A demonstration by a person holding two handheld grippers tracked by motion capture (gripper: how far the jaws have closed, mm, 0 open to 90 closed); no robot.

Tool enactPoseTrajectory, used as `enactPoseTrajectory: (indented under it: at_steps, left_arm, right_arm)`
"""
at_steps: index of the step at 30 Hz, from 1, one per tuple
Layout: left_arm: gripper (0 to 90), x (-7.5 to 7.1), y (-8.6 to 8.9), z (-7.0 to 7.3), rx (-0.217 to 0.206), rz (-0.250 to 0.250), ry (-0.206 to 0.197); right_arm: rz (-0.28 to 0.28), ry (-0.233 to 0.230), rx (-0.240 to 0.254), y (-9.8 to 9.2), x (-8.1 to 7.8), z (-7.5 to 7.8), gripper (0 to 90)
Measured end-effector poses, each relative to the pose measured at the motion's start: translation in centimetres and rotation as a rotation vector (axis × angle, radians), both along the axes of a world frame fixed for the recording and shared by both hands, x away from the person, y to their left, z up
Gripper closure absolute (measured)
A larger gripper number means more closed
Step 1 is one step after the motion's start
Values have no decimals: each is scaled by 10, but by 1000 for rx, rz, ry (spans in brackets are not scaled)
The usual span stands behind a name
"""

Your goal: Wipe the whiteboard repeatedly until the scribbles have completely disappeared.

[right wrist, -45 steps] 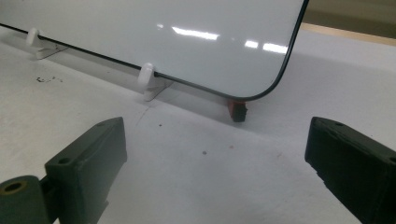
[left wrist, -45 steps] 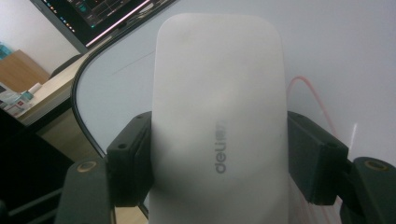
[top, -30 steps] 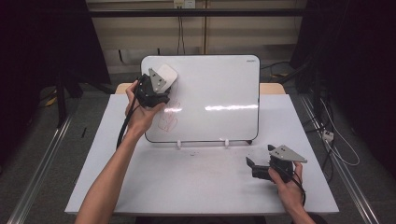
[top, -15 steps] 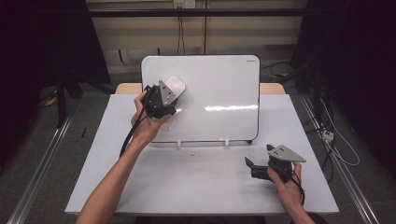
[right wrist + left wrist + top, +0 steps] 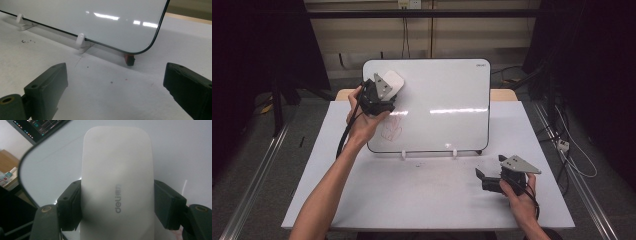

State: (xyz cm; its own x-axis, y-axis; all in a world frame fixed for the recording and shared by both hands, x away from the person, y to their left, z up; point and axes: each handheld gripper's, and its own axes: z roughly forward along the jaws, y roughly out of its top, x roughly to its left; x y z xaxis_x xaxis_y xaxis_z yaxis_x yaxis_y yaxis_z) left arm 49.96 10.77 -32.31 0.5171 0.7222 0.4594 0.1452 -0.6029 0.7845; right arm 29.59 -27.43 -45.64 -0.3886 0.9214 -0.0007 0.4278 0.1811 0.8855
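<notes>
A white eraser (image 5: 394,81) marked "deli" (image 5: 117,182) lies flat against the upper left of the whiteboard (image 5: 442,100). My left gripper (image 5: 388,86) is shut on it, one black pad on each long side. Faint red scribbles (image 5: 391,129) sit on the board's lower left, below the eraser. My right gripper (image 5: 483,181) rests low over the white table (image 5: 412,200) at the front right. Its jaws stand wide open with nothing between them (image 5: 115,82), and they point at the board's lower right corner (image 5: 147,47).
The whiteboard leans on two white clips (image 5: 403,155) (image 5: 454,152) near the table's middle. A small red and black piece (image 5: 129,59) sits under the board's right corner. Dark specks (image 5: 27,41) dot the table. Cables (image 5: 572,150) lie on the floor to the right.
The left gripper slid the eraser down and right across the board, then back up and left toward the top corner. The right gripper has stayed put.
</notes>
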Motion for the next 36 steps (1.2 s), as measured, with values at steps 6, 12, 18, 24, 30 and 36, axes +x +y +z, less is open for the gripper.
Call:
enactPoseTrajectory:
  at_steps: [6,12,18,24,30,36]
  left_arm:
    - [312,5,5,4,-19,22,-12]
    - [312,0,2,-5,-15,17,-17]
    - [311,-14,-9,-21,13,-22,-13]
    - [311,-29,-18,-36,57,-56,-13]
    - [311,-40,-22,-47,82,-79,-19]
    - [311,-36,-20,-44,67,-89,-1]
  right_arm:
    - [1,1,1,0,0,0,55]
    - [3,-1,0,0,0,0,56]
    - [0,0,-1,2,-1,0,56]
    - [3,-1,-5,3,-1,1,55]
    - [3,-4,-7,2,-1,1,55]
    - [4,-6,-6,1,-1,1,55]
